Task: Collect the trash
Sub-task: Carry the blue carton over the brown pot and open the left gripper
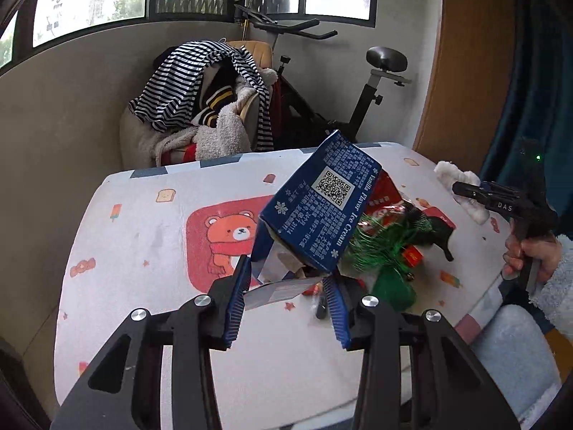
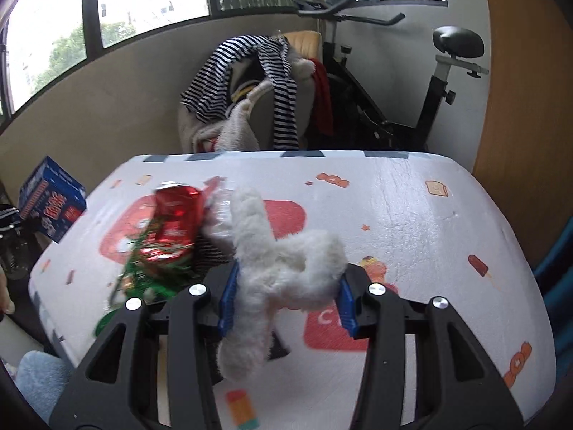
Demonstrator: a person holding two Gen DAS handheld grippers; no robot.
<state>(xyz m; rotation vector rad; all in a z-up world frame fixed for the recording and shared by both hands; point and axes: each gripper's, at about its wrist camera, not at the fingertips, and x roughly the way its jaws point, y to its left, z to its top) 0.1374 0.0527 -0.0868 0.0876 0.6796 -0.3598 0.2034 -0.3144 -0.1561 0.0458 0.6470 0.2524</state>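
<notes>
Left gripper [image 1: 286, 295]: closed on the torn open end of a blue ice cream box [image 1: 318, 204]; box lifted clear of the table, tilted.
Right gripper [image 2: 286, 295]: narrowed onto a white fluffy piece [image 2: 283, 268]; piece spans both blue pads, one end drooping below.
Trash pile [image 2: 168, 236]: red foil wrapper, green tinsel, dark scraps; heaped on the table, just beside the right gripper.
Table [image 2: 412, 215]: white cover printed with bears, toast, ice lollies.
Background: chair draped with striped clothes [image 1: 200, 86]; exercise bike [image 1: 361, 107] against the wall.
</notes>
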